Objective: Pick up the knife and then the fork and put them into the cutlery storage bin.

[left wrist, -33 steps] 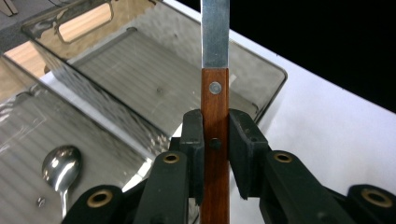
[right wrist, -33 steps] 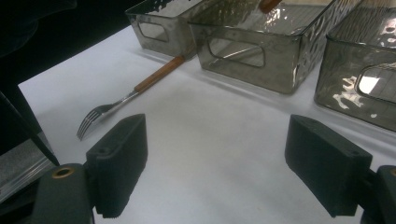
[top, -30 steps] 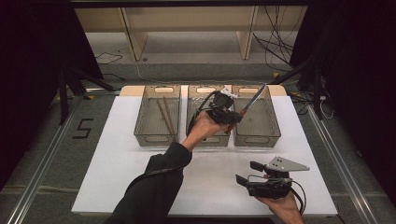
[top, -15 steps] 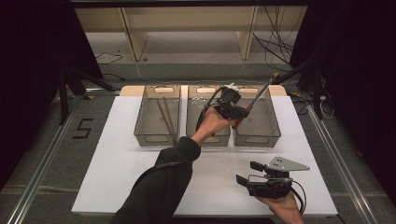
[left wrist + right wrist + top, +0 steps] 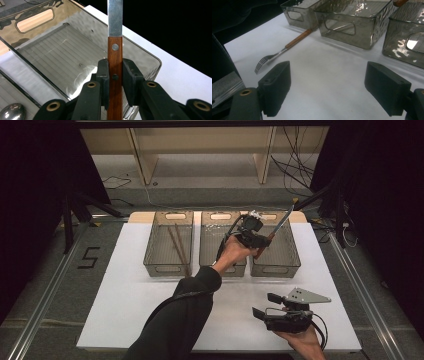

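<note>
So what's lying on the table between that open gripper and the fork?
Nothing: in the right gripper view, bare white table runs from the right gripper to the fork.

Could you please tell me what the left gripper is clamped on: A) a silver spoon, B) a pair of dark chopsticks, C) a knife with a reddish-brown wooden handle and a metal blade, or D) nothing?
C: the left gripper has its pads pressed on both sides of the wooden-handled, metal-bladed knife, above the rightmost clear plastic bin.
</note>
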